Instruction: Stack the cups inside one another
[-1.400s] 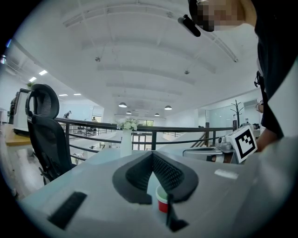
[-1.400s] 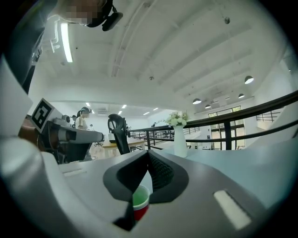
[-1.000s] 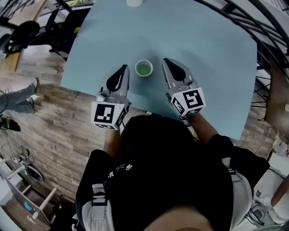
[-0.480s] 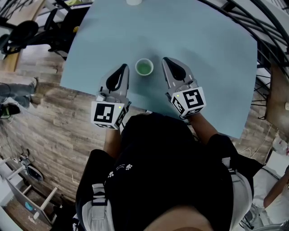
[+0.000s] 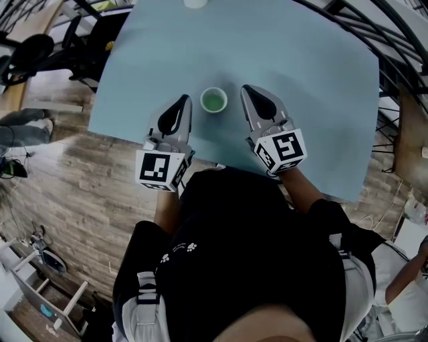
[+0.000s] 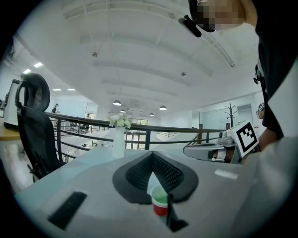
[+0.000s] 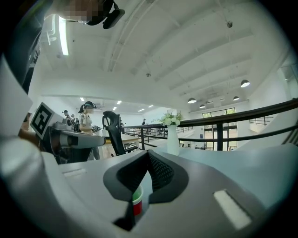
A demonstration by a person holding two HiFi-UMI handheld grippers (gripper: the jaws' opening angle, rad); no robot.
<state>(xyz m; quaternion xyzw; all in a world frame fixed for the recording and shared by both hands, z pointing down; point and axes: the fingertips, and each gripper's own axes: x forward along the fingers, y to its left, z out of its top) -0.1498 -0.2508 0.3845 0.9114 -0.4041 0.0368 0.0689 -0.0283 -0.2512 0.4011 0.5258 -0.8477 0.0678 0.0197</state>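
One small cup (image 5: 213,100) stands on the light blue table (image 5: 301,60), red outside, white-rimmed and green inside. It sits between my two grippers, apart from both. My left gripper (image 5: 182,101) lies just left of it with jaws shut and empty. At the cup's right, my right gripper (image 5: 247,89) is also shut and empty. In the left gripper view the cup (image 6: 159,201) shows low and slightly right of the shut jaws (image 6: 152,158). In the right gripper view the cup (image 7: 137,201) peeks out low, left of the shut jaws (image 7: 148,155).
A white vase of flowers (image 6: 118,139) stands at the table's far edge (image 5: 196,3). A black railing (image 5: 394,40) curves round the right side. An office chair (image 6: 32,125) stands left of the table. Wooden floor (image 5: 60,187) lies beyond the near-left edge.
Both grippers and the cup have kept still. A person's legs on the floor at the left have moved further out of view.
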